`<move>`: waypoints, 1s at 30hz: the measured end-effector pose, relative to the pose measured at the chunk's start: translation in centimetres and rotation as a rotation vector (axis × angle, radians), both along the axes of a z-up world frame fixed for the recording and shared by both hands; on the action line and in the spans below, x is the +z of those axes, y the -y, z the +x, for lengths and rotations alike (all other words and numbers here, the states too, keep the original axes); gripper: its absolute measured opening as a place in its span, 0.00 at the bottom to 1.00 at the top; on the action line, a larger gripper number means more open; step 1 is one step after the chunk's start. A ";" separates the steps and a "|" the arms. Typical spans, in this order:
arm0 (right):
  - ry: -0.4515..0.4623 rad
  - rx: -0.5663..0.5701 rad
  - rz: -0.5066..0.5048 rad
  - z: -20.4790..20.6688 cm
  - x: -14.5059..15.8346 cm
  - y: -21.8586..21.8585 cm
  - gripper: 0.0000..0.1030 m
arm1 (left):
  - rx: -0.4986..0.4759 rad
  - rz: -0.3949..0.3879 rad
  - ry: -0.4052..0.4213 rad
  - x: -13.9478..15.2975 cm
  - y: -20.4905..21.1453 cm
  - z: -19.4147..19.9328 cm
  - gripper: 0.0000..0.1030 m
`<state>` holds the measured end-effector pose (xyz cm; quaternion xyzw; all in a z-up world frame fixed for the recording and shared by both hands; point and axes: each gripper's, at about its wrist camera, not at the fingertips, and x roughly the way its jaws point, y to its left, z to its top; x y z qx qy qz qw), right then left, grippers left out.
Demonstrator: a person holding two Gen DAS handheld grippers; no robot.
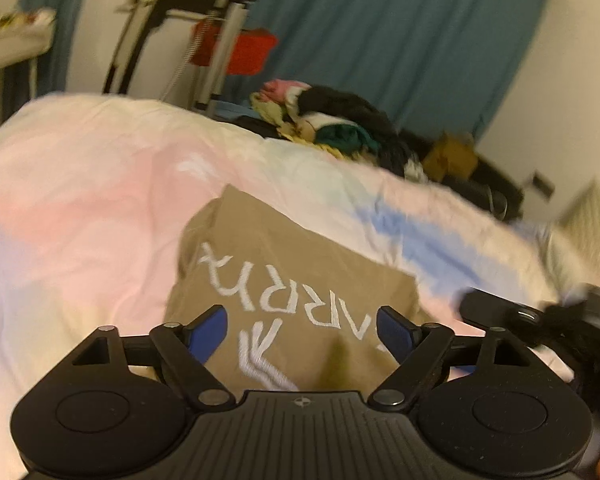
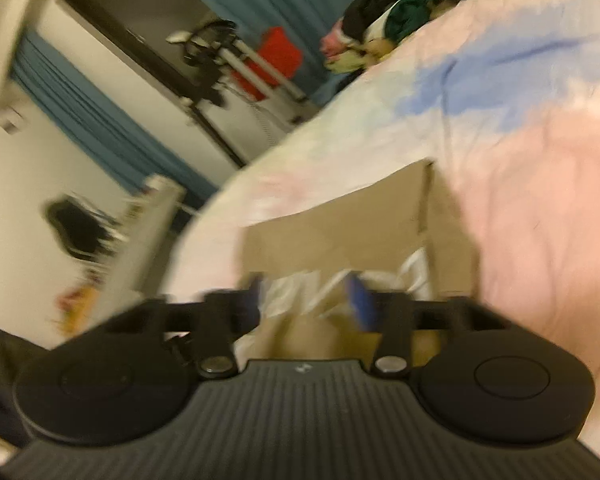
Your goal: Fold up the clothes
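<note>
Bedroom, pastel bedspread [image 1: 80, 208], folded tan T-shirt [image 1: 284, 272] lying flat on it.
Left gripper [image 1: 300, 330] and right gripper [image 2: 306, 298] jaws wide, empty, above shirt; risk: careless pass snags the fold, undoing it.

Bed [image 1: 80, 184] under pastel pink, cream and blue cover; folded tan garment [image 1: 284, 280] lying frame-centre, heap of mixed clothes [image 1: 340, 128] at upper right.
</note>
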<state>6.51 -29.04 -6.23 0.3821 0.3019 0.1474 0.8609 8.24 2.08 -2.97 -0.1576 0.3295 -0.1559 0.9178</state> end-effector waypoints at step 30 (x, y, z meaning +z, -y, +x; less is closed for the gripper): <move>-0.201 -0.219 0.478 0.1 -7.8 1.0 0.24 | -0.057 -0.652 -0.392 -8.6 -1.4 3.0 0.94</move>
